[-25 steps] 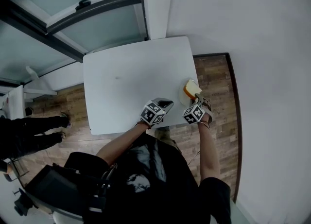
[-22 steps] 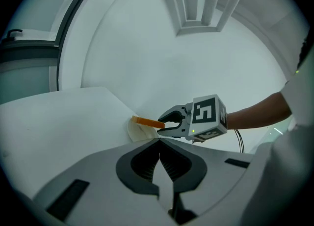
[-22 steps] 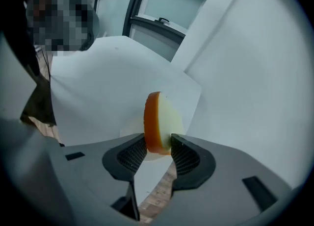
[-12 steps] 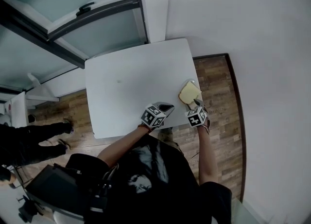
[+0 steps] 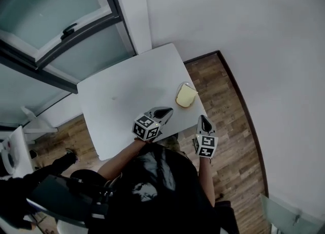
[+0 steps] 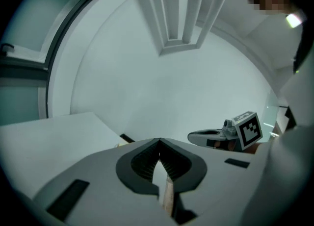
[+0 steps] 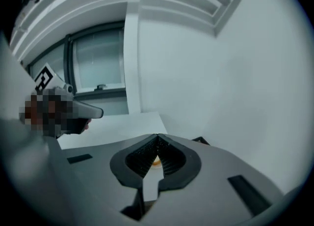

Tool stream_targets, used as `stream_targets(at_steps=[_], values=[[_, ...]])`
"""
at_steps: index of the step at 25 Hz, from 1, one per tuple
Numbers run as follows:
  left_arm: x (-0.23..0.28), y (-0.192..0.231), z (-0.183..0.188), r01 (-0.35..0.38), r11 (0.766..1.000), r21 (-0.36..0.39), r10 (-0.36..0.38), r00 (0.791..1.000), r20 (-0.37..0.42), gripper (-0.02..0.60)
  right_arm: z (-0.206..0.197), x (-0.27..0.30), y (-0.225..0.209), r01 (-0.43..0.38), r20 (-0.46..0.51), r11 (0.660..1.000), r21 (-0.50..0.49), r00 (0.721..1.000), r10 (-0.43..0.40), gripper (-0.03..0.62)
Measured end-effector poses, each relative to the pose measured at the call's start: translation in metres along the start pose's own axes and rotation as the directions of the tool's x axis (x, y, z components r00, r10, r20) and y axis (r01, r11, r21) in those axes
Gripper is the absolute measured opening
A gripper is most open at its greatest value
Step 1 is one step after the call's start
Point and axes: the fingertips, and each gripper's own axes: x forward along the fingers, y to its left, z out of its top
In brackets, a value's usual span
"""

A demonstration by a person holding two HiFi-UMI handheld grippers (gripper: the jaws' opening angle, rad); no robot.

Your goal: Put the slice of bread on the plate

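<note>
The slice of bread (image 5: 186, 96) lies flat on a pale plate (image 5: 183, 85) near the right edge of the white table (image 5: 127, 101). My right gripper (image 5: 204, 119) is shut and empty. It hangs off the table's front right corner, over the wood floor, a short way from the bread. A bit of the bread (image 7: 156, 161) shows through the gap behind its closed tips (image 7: 157, 136). My left gripper (image 5: 169, 110) is shut too, with nothing in it, above the table's front edge just left of the plate. In the left gripper view its tips (image 6: 158, 140) meet.
A white wall (image 5: 244, 35) runs close along the table's right side, with wood floor (image 5: 228, 106) between. A glass window with a dark handle (image 5: 68, 27) stands behind the table. Another person's dark sleeve (image 5: 30, 182) shows at lower left.
The bread went from tilted in my right gripper to flat on the plate. That gripper let go, shut, and drew back and up off the table. My left gripper rose.
</note>
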Motion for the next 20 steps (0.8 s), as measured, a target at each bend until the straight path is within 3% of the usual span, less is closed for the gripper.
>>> stream_targets(at_steps=[3,7,20], values=[[-0.015,-0.015,0.038,0.005,0.993,0.115,-0.011,0.998,0.055,0.005,0.019,-0.034,-0.006,0.030,0.087,0.995,0.096,0.996,-0.038,0.009],[-0.022,-0.026,0.058,-0.005,0.973,0.232,-0.006,0.999,0.047,0.005,0.037,-0.061,-0.016,0.061,0.153,0.987,0.146,0.985,-0.084,0.008],[-0.016,-0.045,0.053,0.033,0.974,0.223,-0.037,0.999,0.015,0.005,0.042,-0.073,-0.006,0.021,0.184,0.981,0.195,0.981,-0.058,0.009]])
